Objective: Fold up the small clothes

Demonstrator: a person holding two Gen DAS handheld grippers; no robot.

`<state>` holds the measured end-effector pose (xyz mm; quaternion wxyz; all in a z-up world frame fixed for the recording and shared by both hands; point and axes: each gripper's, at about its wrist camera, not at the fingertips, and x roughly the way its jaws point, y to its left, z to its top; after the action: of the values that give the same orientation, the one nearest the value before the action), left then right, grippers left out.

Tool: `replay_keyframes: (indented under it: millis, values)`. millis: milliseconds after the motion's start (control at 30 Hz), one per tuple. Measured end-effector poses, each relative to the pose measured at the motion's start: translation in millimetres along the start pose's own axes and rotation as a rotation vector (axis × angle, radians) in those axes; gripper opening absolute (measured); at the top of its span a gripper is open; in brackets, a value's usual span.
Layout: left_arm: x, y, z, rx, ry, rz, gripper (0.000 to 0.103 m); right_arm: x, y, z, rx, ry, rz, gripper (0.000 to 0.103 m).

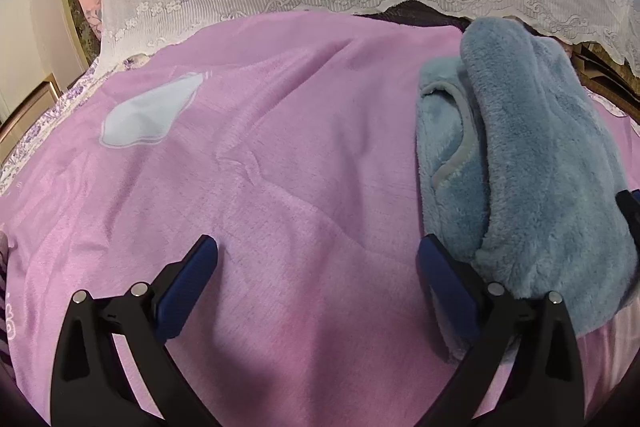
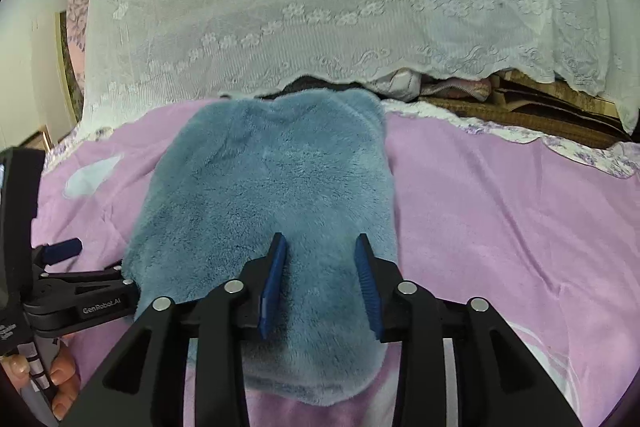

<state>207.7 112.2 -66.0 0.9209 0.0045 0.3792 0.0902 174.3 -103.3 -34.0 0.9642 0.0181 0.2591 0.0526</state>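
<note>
While the left wrist camera looks across open pink blanket [image 1: 280, 155], the blue fleece garment [image 1: 520, 155] sits off to its right side, folded over itself, grey-trimmed edge showing along the inner layer. That trim is this view's exclusive; the right wrist camera sees only the plush blue back of the garment [image 2: 272, 195]. The left gripper [image 1: 316, 255] is spread wide, nothing between its blue pads, its right finger [image 1: 448, 283] touching or just beside the garment's near edge. Over to the right wrist view: the right gripper [image 2: 320, 255] hovers directly over the garment's near end, jaws partly open, fleece showing between the pads; whether they pinch any of it, I cannot tell. This view also catches the left gripper [image 2: 76, 279] from the side at the garment's left edge, with the left hand [image 2: 52, 379] gripping its handle. A white lace cover [image 2: 320, 7] hangs along the blanket's far edge, the garment's far end reaching nearly to it.
</note>
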Motion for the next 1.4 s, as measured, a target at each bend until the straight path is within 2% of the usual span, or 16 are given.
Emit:
replay_keyframes:
  millis: [200, 300, 467, 600, 833, 900, 1033, 1233, 1400]
  values:
    - [-26.7, -5.4, -11.4, 0.052, -0.061, 0.031, 0.098, -30.4, -9.3, -13.0, 0.052, -0.045, -0.003, 0.043]
    - [-42.1, -10.5, -18.4, 0.078, -0.095, 0.048, 0.098, -44.4, -14.2, -21.5, 0.073, -0.045, -0.016, 0.049]
    - [-64.7, -16.9, -33.0, 0.106, -0.117, 0.034, 0.098, -68.1, -27.3, -34.9, 0.129, -0.035, -0.013, 0.051]
    - [-83.6, -20.6, -47.1, 0.130, -0.128, -0.004, 0.098, -83.9, -31.2, -46.3, 0.148, -0.014, -0.013, 0.052]
    - [-119.2, -29.2, -69.0, 0.169, -0.167, -0.026, 0.098, -120.9, -26.2, -56.6, 0.124, -0.026, -0.038, 0.060]
    - [-129.0, -27.1, -70.6, 0.162, -0.178, -0.028, 0.098, -136.5, -22.9, -56.9, 0.116, -0.049, -0.058, 0.063]
    - [-146.4, -18.3, -65.2, 0.132, -0.199, -0.034, 0.098, -163.5, -18.1, -52.3, 0.114, -0.080, -0.076, 0.079]
    - [-172.7, -4.2, -55.5, 0.098, -0.232, -0.038, 0.098, -204.8, -4.8, -27.7, 0.064, -0.144, -0.104, 0.091]
    - [-181.8, -3.8, -53.8, 0.106, -0.222, -0.065, 0.098, -219.4, -4.8, -21.8, 0.088, -0.141, -0.061, 0.093]
